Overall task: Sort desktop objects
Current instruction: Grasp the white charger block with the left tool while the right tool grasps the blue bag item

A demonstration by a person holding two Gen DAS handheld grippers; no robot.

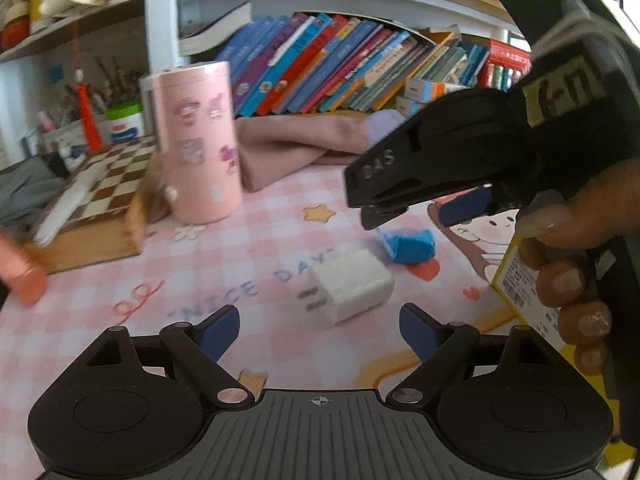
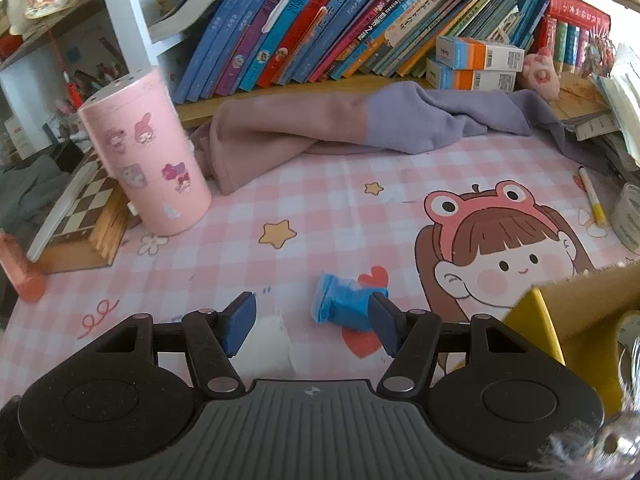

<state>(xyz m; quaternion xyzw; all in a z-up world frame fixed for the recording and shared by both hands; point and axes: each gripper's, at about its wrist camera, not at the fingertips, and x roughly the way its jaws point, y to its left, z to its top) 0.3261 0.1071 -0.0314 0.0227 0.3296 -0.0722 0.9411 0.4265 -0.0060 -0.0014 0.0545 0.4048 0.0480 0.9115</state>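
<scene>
A white plug-in charger block [image 1: 352, 284] lies on the pink checked desk mat [image 1: 224, 264], just ahead of my open, empty left gripper [image 1: 320, 330]. In the right wrist view the charger [image 2: 270, 344] lies under and between the fingers of my right gripper [image 2: 312, 326], which is open and empty. A small blue object [image 1: 410, 246] lies beyond the charger; it also shows in the right wrist view [image 2: 344, 304], touching the right fingertip [image 2: 384, 326]. In the left wrist view the right gripper [image 1: 376, 196] hovers above the blue object.
A pink cylinder container [image 2: 148, 156] stands at left beside a chessboard box [image 2: 80, 220]. Pink-purple cloth [image 2: 340, 124] lies before the bookshelf [image 2: 360, 20]. A yellow box [image 2: 572, 312] sits at right, a marker [image 2: 592, 196] and tape roll [image 2: 630, 216] beyond it. An orange object [image 2: 20, 272] lies far left.
</scene>
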